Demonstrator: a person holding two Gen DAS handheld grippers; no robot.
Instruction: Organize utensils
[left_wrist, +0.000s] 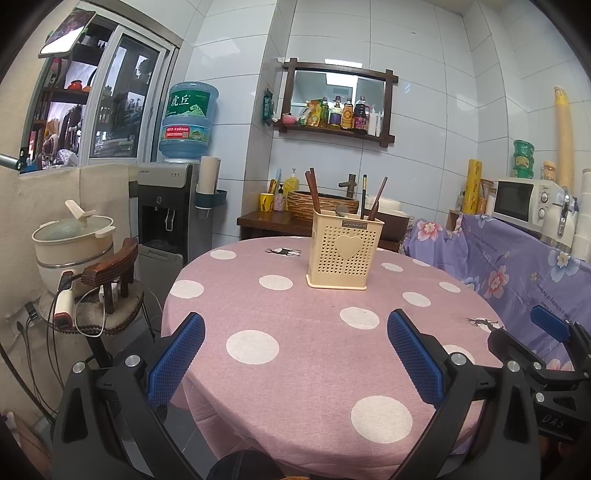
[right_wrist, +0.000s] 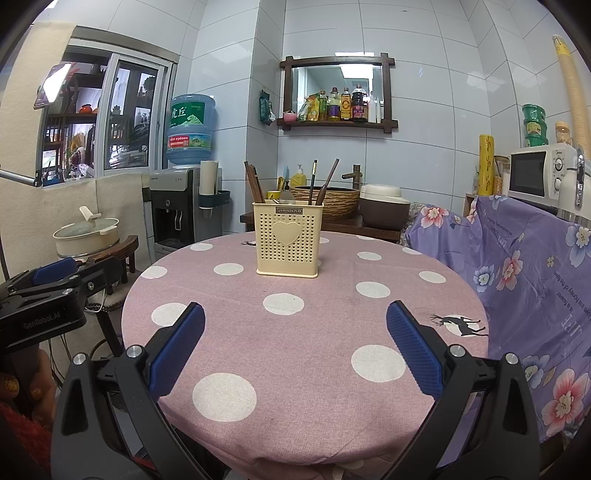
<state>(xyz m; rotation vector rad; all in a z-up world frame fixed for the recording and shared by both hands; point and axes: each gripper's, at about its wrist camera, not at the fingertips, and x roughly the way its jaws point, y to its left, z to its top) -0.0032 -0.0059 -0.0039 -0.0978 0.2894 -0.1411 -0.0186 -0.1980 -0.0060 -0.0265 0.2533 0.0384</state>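
Note:
A cream perforated utensil holder (left_wrist: 344, 251) (right_wrist: 288, 242) with a heart on its front stands upright on the far half of the round table (left_wrist: 295, 369) (right_wrist: 314, 362). Dark chopsticks (left_wrist: 312, 192) (right_wrist: 255, 182) and a metal spoon (left_wrist: 340, 211) stick out of its top. My left gripper (left_wrist: 295, 354) hangs open over the table's near edge with nothing between its blue pads. My right gripper (right_wrist: 295, 347) is likewise open and empty, well short of the holder. Each gripper shows at the side of the other's view.
The table wears a pink cloth with white dots. A wooden stool (left_wrist: 107, 291) with cables and a pot (left_wrist: 74, 236) sit to the left, near a water dispenser (left_wrist: 170, 210). A purple floral cloth (right_wrist: 524, 280) covers furniture on the right, with a microwave (right_wrist: 543, 173) above.

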